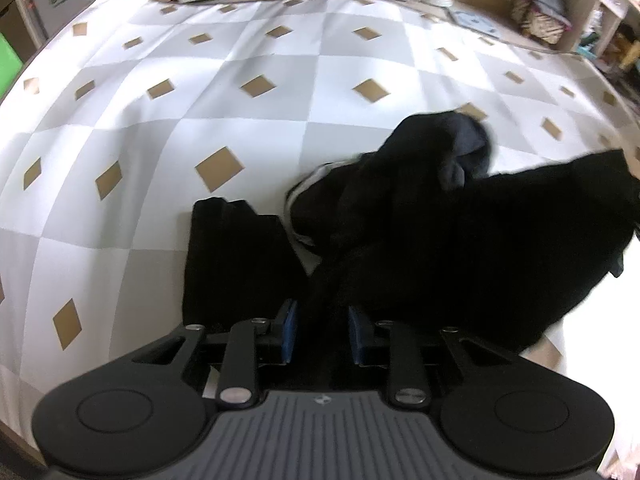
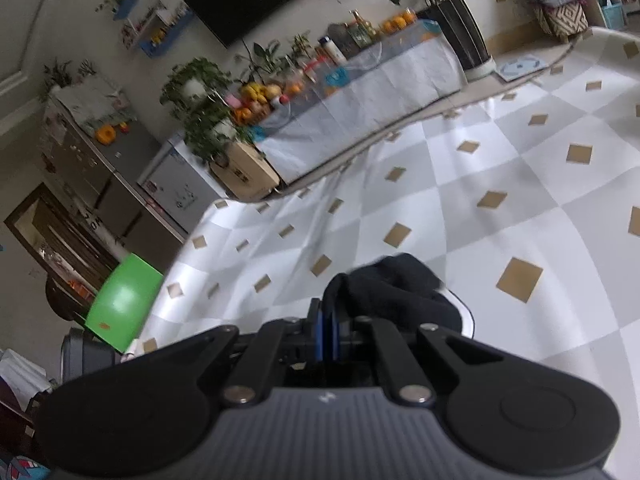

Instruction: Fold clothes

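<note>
The biggest risk I saw was the cloth slipping out of my left gripper [image 1: 322, 330]: its blue pads [image 1: 289, 330] stood a little apart with only a thin twist of the black garment [image 1: 460, 240] running between them, and I could not tell whether they truly pinched it. If that hold was loose, lifting would let one side drop and the fold would come out crooked. My right gripper [image 2: 328, 330] was clenched tight, pads together, with a wad of the same dark cloth bunched just ahead and to the right of my fingers; a grab that thick could drag extra layers along and leave creases. The garment itself looked crumpled and heaped, black with a thin white edge showing, spread ahead and to the right of my left fingers on the checked sheet [image 1: 200, 100]. A neater dark folded piece [image 1: 236, 256] lay just ahead and left of those fingers, touching the heap.
</note>
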Tool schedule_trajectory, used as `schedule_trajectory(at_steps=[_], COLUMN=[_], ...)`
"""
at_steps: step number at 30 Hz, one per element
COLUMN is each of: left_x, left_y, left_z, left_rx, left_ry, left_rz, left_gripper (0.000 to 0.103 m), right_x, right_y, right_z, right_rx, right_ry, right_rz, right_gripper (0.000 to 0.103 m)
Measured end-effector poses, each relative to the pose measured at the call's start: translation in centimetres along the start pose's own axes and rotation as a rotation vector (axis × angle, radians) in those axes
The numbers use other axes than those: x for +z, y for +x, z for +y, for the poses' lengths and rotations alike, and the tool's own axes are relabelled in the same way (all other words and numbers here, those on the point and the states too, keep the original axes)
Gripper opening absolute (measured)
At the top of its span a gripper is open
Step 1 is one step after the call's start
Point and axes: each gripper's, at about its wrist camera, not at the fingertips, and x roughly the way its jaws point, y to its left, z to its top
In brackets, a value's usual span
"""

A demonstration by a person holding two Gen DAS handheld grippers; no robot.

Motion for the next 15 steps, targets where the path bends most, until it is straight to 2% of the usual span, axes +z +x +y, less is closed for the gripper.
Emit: schedule_trajectory(at_steps=[6, 9, 15], left_x=[-3.2, -5.4, -8.6], left_y=[-2.5, -3.6, -4.0], left_z=[-2.2, -3.7, -5.0], left_rx=[-0.086, -0.06, -0.046], left_ry=[0.078, 0.15, 0.18], left_rz=[-0.024, -0.056, -0.053], left_gripper=[0.026, 0.028, 0.031], right_x=[-1.2, -1.9, -3.8], right_y=[-3.3, -4.8, -6.8], right_z=[-0.2, -0.2, 0.3], right_rx=[-0.012, -0.004, 0.003], right_ry=[0.042, 0.047, 0.045], right_rz=[-0.034, -0.037, -0.001], right_gripper=[0.004, 0.004, 0.005])
